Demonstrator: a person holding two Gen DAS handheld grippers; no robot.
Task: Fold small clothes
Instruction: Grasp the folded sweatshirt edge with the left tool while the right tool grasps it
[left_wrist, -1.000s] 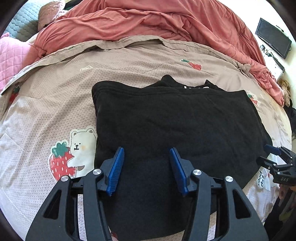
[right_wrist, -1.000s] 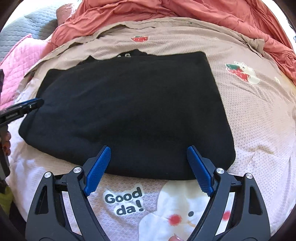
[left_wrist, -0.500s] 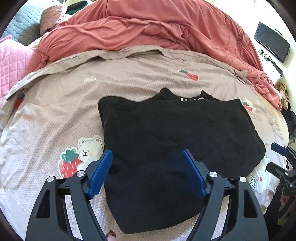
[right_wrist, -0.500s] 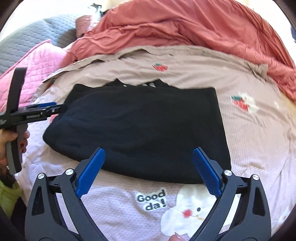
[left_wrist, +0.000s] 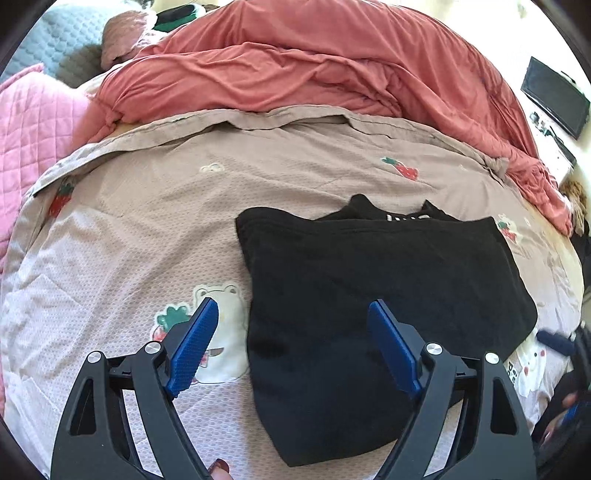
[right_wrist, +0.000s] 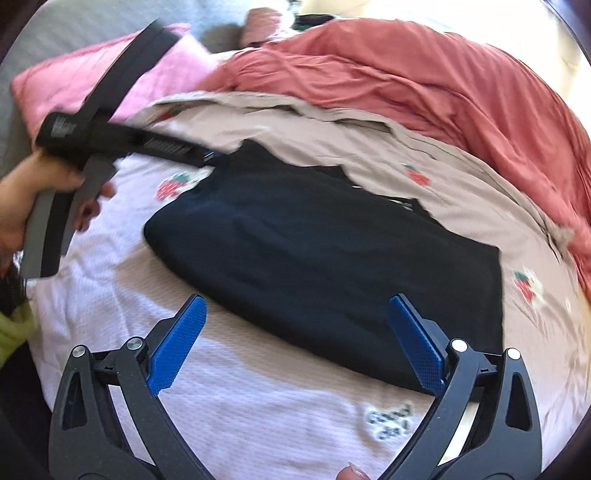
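Note:
A black garment lies folded flat on the beige printed bedsheet; a collar with white lettering peeks out at its far edge. It also shows in the right wrist view. My left gripper is open and empty, held above the garment's near left edge. My right gripper is open and empty, held above the garment's near edge. The left gripper with the hand holding it shows in the right wrist view at the garment's far left corner.
A rumpled red duvet lies across the back of the bed. A pink quilted pillow is at the left. A dark monitor stands at the far right. The sheet has strawberry and bear prints.
Both grippers have pulled back and up from the garment. The left gripper opened wider and shifted left. The right wrist view swung, now blurred with motion.

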